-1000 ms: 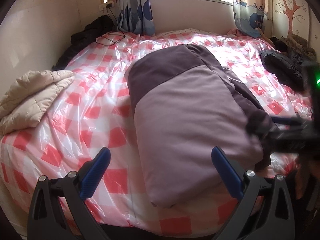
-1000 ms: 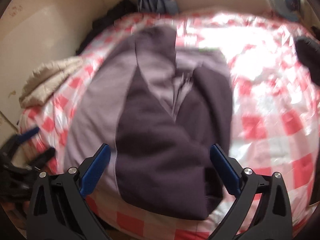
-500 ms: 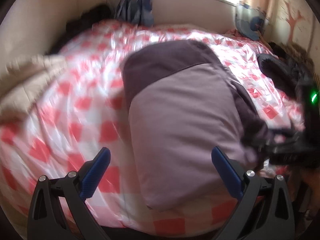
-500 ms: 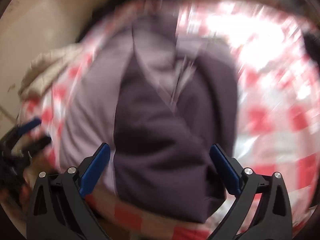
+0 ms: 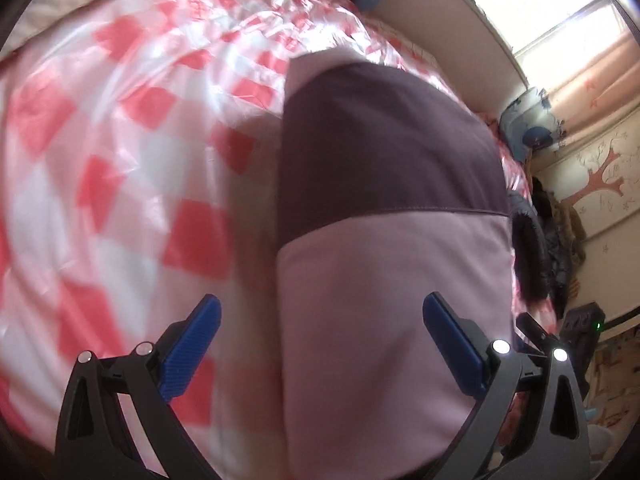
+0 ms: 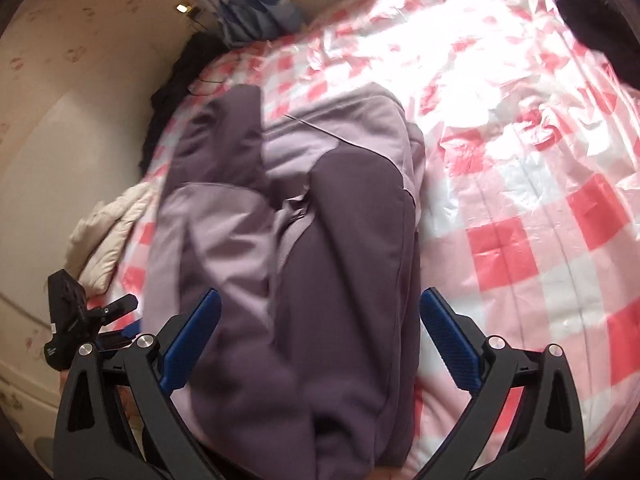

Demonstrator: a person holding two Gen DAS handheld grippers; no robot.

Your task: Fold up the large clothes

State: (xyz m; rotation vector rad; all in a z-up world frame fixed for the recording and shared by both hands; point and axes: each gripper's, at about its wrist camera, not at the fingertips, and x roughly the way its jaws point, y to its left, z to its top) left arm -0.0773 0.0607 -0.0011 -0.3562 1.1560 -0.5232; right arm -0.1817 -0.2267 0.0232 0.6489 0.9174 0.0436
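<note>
A two-tone purple jacket (image 5: 384, 248), pale lilac below and dark plum above, lies folded lengthwise on the red-and-white checked bed cover (image 5: 120, 152). My left gripper (image 5: 320, 344) is open and hovers low over the jacket's near left edge, holding nothing. In the right wrist view the same jacket (image 6: 304, 240) shows its folded-in dark sleeves and a zip line. My right gripper (image 6: 320, 336) is open, just above the jacket's near end, with the dark sleeve between its fingers' span but not clamped. The other gripper (image 6: 80, 320) shows at that view's left edge.
A cream quilted coat (image 6: 108, 232) lies at the bed's left side by the wall. Dark garments (image 5: 536, 248) are heaped at the right side of the bed, and another black pile (image 6: 176, 80) sits in the far corner. Curtains and a window stand behind the bed.
Both grippers have dropped much closer to the jacket's near end and tilted; the left view has swung to the right. The jacket itself lies as it did.
</note>
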